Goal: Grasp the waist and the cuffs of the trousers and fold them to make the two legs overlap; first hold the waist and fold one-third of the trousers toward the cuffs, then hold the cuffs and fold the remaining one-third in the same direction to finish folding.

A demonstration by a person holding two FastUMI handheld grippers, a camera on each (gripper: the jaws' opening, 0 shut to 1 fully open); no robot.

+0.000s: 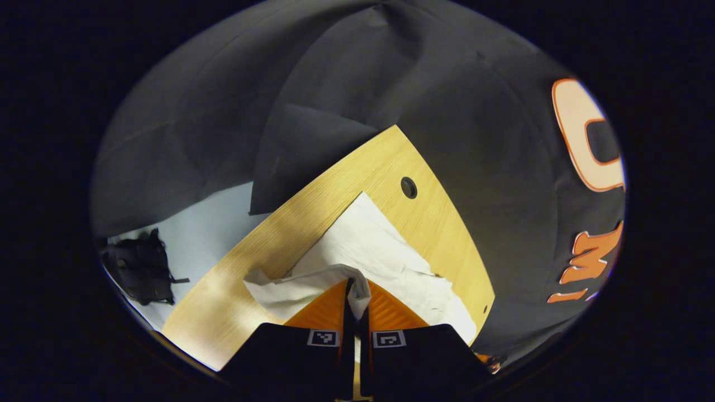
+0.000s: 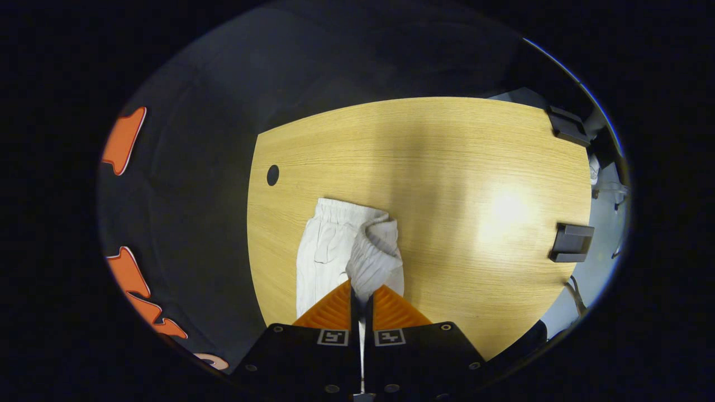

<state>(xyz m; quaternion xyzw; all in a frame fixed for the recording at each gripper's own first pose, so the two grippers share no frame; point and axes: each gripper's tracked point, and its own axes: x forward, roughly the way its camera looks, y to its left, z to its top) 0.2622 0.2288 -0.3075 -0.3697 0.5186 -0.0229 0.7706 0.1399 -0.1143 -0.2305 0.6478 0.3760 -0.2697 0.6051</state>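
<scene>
- Left gripper view: the left gripper [image 1: 356,296] has both fingers pressed together on a pinched-up fold of the white trousers [image 1: 385,254]. The rest of the trousers lies spread on the wooden table [image 1: 447,223], near its round cable hole [image 1: 409,187].
- Right gripper view: the right gripper [image 2: 362,296] is clamped on a lifted ribbed edge of the trousers [image 2: 327,251], whose elastic waist lies flat on the table [image 2: 475,184].
</scene>
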